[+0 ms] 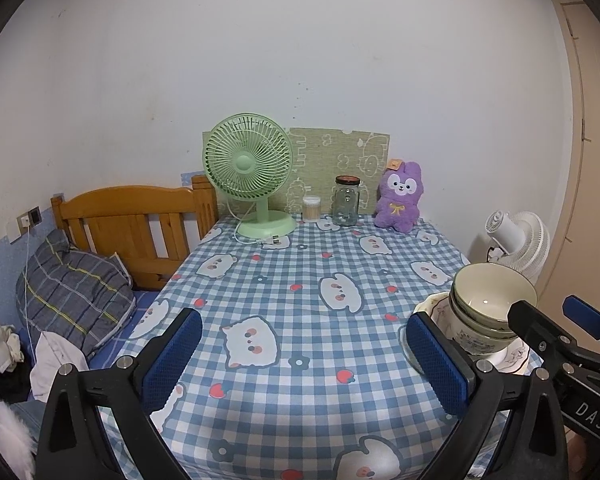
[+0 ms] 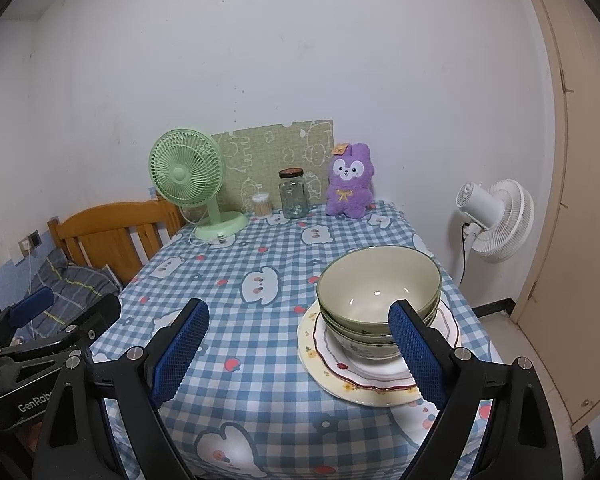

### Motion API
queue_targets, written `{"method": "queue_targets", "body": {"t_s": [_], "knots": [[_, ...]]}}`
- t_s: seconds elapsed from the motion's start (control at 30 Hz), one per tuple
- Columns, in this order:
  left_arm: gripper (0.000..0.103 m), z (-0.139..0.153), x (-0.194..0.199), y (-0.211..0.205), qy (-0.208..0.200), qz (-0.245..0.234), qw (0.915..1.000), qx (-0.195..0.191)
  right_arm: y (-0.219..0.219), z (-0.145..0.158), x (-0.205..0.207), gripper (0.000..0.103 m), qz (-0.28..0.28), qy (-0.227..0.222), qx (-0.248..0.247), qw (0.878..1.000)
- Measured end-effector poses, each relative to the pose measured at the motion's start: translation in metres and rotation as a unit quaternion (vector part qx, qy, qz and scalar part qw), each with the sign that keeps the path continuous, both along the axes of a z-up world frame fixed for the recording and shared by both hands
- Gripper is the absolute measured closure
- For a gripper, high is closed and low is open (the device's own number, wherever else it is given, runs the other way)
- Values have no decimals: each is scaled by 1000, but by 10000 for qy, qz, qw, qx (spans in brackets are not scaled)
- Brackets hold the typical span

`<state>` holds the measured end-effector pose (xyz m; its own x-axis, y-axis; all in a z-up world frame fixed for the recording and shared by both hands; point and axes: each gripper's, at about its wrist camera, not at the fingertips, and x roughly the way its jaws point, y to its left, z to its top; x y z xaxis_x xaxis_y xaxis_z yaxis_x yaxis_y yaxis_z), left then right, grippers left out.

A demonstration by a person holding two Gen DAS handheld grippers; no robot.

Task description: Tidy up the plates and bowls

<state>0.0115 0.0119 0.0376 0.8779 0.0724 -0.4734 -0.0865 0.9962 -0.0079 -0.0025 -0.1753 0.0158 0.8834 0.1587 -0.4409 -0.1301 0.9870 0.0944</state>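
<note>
Several green bowls (image 2: 376,284) sit nested in one stack on stacked white plates (image 2: 332,376) with floral rims, near the front right corner of the checked tablecloth (image 2: 260,320). My right gripper (image 2: 298,354) is open above the cloth. Its right finger (image 2: 416,352) stands in front of the stack, and nothing lies between the pads. In the left wrist view the bowls (image 1: 488,292) and plates (image 1: 516,356) lie beyond the right finger. My left gripper (image 1: 304,360) is open over bare cloth. Each gripper shows in the other's view: the right gripper (image 1: 556,316) and the left gripper (image 2: 66,308).
Along the table's far edge stand a green desk fan (image 2: 186,176), a cotton swab tub (image 2: 261,204), a glass jar (image 2: 294,194) and a purple plush (image 2: 350,180). A white fan (image 2: 496,220) stands off the right side. A wooden headboard (image 1: 128,224) and pillow (image 1: 72,288) lie left.
</note>
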Motion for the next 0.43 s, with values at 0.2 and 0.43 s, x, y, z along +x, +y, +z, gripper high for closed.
{"method": "queue_targets", "body": {"t_s": [0.2,0.43], "knots": [[0,0,1,-1,3,0,10000,-3,0,0,1,10,-7,1,2,10000],[0,0,2,-2,18,-8,10000,3,0,-1,1,10,-11,13,16,10000]]}}
